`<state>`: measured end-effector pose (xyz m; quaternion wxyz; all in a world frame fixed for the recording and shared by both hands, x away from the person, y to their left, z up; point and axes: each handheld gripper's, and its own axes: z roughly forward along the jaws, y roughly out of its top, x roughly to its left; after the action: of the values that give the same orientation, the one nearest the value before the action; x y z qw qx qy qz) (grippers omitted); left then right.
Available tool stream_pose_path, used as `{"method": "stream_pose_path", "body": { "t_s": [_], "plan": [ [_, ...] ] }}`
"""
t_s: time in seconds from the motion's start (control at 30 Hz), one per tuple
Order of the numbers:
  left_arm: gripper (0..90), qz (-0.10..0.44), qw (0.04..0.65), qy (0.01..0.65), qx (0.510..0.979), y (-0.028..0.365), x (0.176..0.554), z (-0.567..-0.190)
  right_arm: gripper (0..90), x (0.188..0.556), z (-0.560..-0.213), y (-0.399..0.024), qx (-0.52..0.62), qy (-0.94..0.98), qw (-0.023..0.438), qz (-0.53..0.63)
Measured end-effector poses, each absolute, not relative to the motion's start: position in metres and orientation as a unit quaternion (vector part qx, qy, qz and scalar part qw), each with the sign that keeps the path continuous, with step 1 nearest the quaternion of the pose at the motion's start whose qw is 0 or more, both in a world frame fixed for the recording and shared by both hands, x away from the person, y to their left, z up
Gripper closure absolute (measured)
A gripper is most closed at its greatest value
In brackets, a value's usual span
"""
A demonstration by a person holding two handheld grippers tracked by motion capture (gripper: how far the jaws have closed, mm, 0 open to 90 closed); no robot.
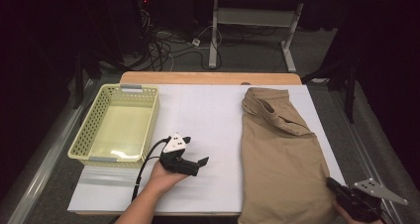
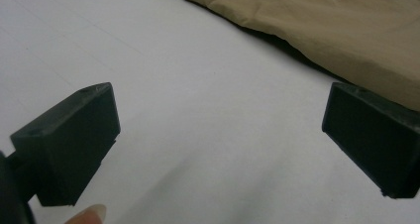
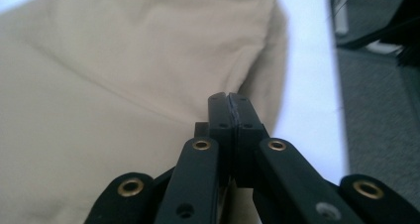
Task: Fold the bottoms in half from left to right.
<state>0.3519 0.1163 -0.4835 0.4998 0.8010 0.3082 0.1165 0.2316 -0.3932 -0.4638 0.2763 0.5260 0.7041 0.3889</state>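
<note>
A pale yellow perforated plastic basket [image 1: 115, 126] sits on the white worktop [image 1: 208, 115] just left of the left gripper. Tangled black cables [image 1: 163, 48] lie on the floor, far beyond it.

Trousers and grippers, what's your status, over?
Left gripper open over the mat. Right gripper shut at the trousers' near right edge. Nothing in the way.

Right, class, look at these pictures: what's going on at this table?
A person sits at a white table with a gripper in each hand. The left gripper rests on the bare tabletop, jaws wide open and holding nothing, pointing toward a folded tan garment on the right side. The right gripper is shut at the garment's near right edge; whether it pinches any cloth cannot be told. A pale yellow basket stands empty on the left.
</note>
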Motion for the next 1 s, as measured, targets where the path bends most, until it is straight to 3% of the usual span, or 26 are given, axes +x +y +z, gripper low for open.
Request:
{"method": "stream_pose_path", "body": {
  "t_s": [0.13, 0.3, 0.47, 0.7, 1.0],
  "plan": [
    [0.9, 0.118, 0.506, 0.309, 0.796, 0.118, 0.35, -0.484, 90.0, 0.234, -0.449, -0.404, 0.526, 0.687, 0.322, 0.384],
    [0.9, 0.118, 0.508, 0.308, 0.796, 0.119, 0.35, -0.484, 89.8, 0.242, -0.462, -0.417, 0.546, 0.684, 0.309, 0.373],
    [0.9, 0.119, 0.507, 0.309, 0.796, 0.118, 0.349, -0.484, 71.8, 0.238, -0.455, -0.415, 0.536, 0.676, 0.304, 0.404],
    [0.9, 0.118, 0.507, 0.309, 0.796, 0.118, 0.35, -0.484, 64.1, 0.229, -0.446, -0.387, 0.494, 0.693, 0.288, 0.439],
    [0.9, 0.12, 0.513, 0.308, 0.792, 0.12, 0.349, -0.484, 61.5, 0.237, -0.448, -0.33, 0.448, 0.735, 0.262, 0.436]
  ]
}}
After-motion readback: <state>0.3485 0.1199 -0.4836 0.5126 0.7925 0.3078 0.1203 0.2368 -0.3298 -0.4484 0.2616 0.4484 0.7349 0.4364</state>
